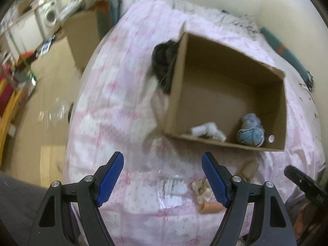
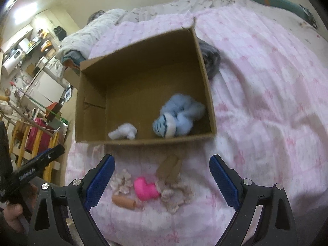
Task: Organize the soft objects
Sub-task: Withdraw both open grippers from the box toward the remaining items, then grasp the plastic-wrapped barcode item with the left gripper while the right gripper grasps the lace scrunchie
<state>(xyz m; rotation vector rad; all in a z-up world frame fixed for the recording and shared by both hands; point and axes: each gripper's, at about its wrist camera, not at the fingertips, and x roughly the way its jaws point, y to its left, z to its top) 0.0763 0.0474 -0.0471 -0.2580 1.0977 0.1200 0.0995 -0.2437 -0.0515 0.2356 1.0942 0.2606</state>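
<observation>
Pink bedspread [image 2: 266, 82] | cardboard box [image 2: 92, 102]: blue plush [image 2: 178, 121], white plush [image 2: 123, 133], perhaps socks | left claw [image 1: 163, 176], right claw [image 2: 162, 180] released

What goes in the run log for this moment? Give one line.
left gripper: open, empty | right gripper: open, above pink toy | cardboard box: holds blue plush, white plush

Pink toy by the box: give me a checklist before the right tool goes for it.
1. Right tool open: ok.
2. Pink toy between its fingers in the right view, uncovered: ok.
3. Frilly cloth touching the toy, may snag: not ok.
4. Box open on top, room beside blue plush and white plush: ok.
5. Left tool open, empty: ok.
6. Height above bedspread: cannot tell.
</observation>
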